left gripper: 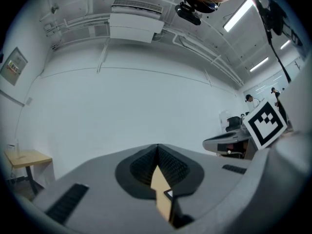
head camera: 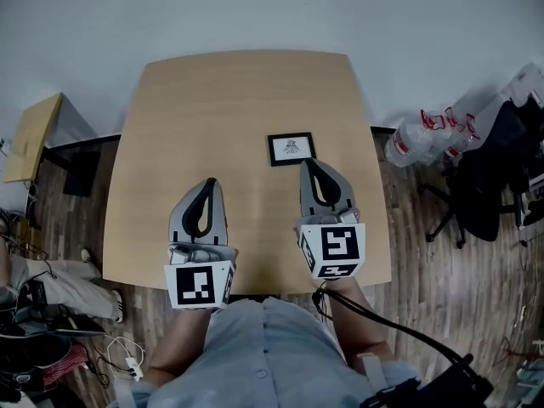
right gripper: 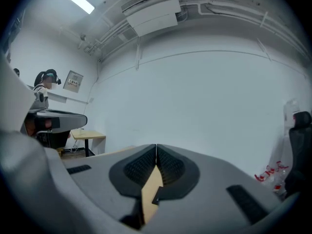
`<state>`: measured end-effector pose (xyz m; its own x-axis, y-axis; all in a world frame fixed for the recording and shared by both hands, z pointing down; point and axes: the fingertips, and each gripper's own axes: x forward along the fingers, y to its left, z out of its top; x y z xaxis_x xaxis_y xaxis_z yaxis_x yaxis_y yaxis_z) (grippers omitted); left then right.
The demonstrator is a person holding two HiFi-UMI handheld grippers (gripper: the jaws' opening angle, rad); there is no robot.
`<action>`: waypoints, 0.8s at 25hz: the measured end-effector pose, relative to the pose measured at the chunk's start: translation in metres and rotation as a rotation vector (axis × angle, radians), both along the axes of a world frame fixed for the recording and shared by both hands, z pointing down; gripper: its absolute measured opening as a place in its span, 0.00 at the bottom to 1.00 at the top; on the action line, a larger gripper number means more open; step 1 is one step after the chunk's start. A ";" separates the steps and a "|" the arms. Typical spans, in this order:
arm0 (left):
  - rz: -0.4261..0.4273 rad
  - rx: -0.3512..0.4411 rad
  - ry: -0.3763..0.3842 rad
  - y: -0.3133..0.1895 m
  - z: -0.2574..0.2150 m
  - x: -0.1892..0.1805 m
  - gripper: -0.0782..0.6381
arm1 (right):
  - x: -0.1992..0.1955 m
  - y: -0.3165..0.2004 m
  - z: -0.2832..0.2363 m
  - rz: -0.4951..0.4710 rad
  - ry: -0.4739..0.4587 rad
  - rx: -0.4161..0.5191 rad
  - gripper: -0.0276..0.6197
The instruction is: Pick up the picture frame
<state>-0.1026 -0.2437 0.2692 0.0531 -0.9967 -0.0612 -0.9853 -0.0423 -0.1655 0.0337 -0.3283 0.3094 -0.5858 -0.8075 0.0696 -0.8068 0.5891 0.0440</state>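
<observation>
Two claws pressed together, empty: left claw (head camera: 209, 183), right claw (head camera: 307, 165); picture frame (head camera: 291, 149) flat on table (head camera: 238, 92), long axis left-right.

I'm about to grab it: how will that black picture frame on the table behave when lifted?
The picture frame looks small and thin, so probably stiff and light. Lying flat on the table, it may slide before an edge lifts.

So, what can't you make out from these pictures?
- Head view: the drawing inside the picture frame is too small to read.
- Both gripper views: the left gripper and right gripper hide the table with their own bodies, bar a thin sliver.
- Head view: the clear bag on the floor is too small to tell its contents.
</observation>
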 end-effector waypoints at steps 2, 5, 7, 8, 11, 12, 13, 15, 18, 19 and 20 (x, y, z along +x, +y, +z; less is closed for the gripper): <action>0.013 -0.023 0.018 -0.007 0.006 -0.003 0.11 | -0.006 -0.009 0.008 -0.002 0.009 -0.018 0.05; 0.011 -0.060 0.104 -0.021 0.015 -0.008 0.11 | -0.015 -0.025 0.023 0.006 0.021 -0.056 0.05; 0.010 -0.067 0.101 -0.030 0.018 -0.017 0.11 | -0.022 -0.035 0.033 0.006 0.024 -0.085 0.05; 0.009 -0.073 0.093 -0.033 0.021 -0.021 0.11 | -0.026 -0.038 0.039 0.004 0.030 -0.102 0.05; 0.002 -0.126 0.121 -0.047 0.034 -0.029 0.11 | -0.033 -0.051 0.061 0.005 0.057 -0.159 0.05; 0.002 -0.143 0.122 -0.052 0.038 -0.032 0.11 | -0.035 -0.056 0.069 0.008 0.065 -0.178 0.05; 0.000 -0.157 0.122 -0.056 0.042 -0.035 0.11 | -0.037 -0.060 0.076 0.011 0.072 -0.195 0.05; -0.002 -0.178 0.127 -0.062 0.050 -0.043 0.11 | -0.043 -0.066 0.091 0.013 0.086 -0.225 0.05; 0.002 -0.209 0.136 -0.077 0.067 -0.054 0.11 | -0.053 -0.079 0.119 0.013 0.114 -0.272 0.05; 0.003 -0.225 0.141 -0.083 0.074 -0.057 0.11 | -0.056 -0.084 0.130 0.014 0.128 -0.295 0.05; 0.003 -0.245 0.149 -0.090 0.082 -0.059 0.11 | -0.058 -0.088 0.142 0.015 0.143 -0.323 0.05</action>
